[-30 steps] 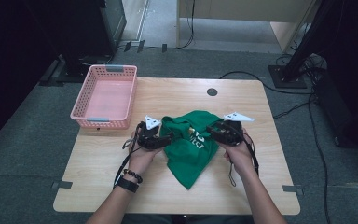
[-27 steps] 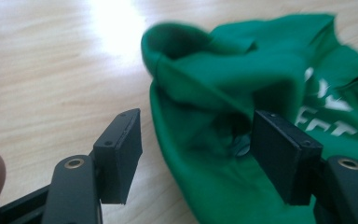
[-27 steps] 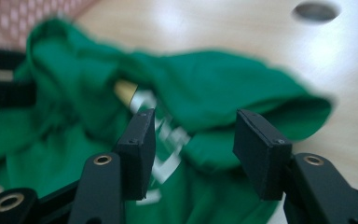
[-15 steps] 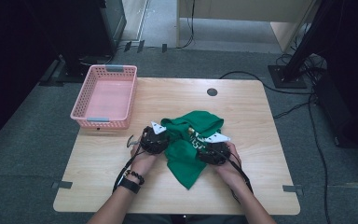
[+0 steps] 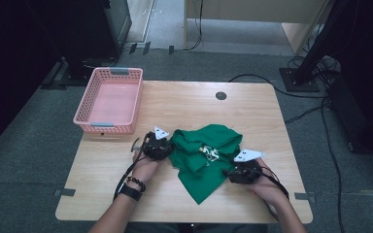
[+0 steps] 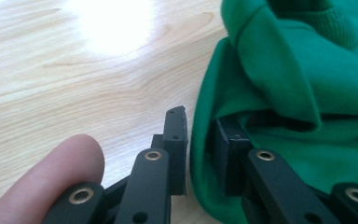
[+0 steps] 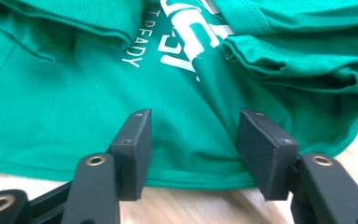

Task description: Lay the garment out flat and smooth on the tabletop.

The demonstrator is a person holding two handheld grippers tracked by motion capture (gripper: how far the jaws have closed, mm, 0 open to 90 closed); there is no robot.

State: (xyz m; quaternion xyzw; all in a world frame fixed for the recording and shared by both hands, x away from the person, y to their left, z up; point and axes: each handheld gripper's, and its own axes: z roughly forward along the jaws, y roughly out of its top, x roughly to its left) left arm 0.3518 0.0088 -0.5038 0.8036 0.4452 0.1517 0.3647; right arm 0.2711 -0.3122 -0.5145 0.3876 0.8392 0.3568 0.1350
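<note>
The green shirt (image 5: 205, 160) lies crumpled mid-counter (image 5: 194, 104), and the step in hand looks like folding it. The left claw (image 6: 200, 140) is clenched on a fold at the shirt's left edge, having just closed on it. The right claw (image 7: 193, 154) stands released at the near right hem, jaws apart, cloth lying between them unpinched after they narrowed a little. Next it likely must close on that hem. The shirt's print is part-buried in folds; sleeves are hard to trace.

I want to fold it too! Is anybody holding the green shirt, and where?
The left gripper pinches the green shirt by its left edge fold. The right gripper is open at the right edge.
</note>
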